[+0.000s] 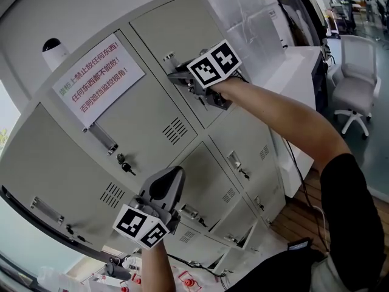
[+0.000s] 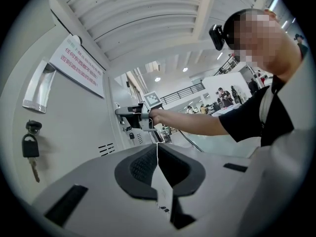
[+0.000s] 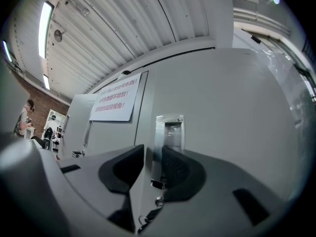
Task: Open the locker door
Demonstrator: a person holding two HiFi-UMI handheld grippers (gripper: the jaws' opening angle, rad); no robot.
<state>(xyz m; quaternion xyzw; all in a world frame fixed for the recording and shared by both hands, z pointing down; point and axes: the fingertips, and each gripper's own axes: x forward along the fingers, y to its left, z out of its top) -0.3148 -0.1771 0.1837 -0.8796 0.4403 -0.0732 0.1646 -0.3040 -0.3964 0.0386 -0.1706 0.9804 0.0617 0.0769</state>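
At the far upper locker door [image 1: 176, 35], right gripper [image 3: 153, 154] jaws straddle the handle [image 3: 170, 132], slim gap left; near left gripper [image 2: 157, 152] jaws clenched, empty.

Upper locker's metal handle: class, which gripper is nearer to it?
Right. The right gripper's jaws straddle the handle; the left gripper hangs well away, lower down the lockers, holding nothing.

Left claw [image 2: 157, 147] closed; right claw [image 3: 153, 154] jaws apart, arm [image 1: 285, 117] outstretched.
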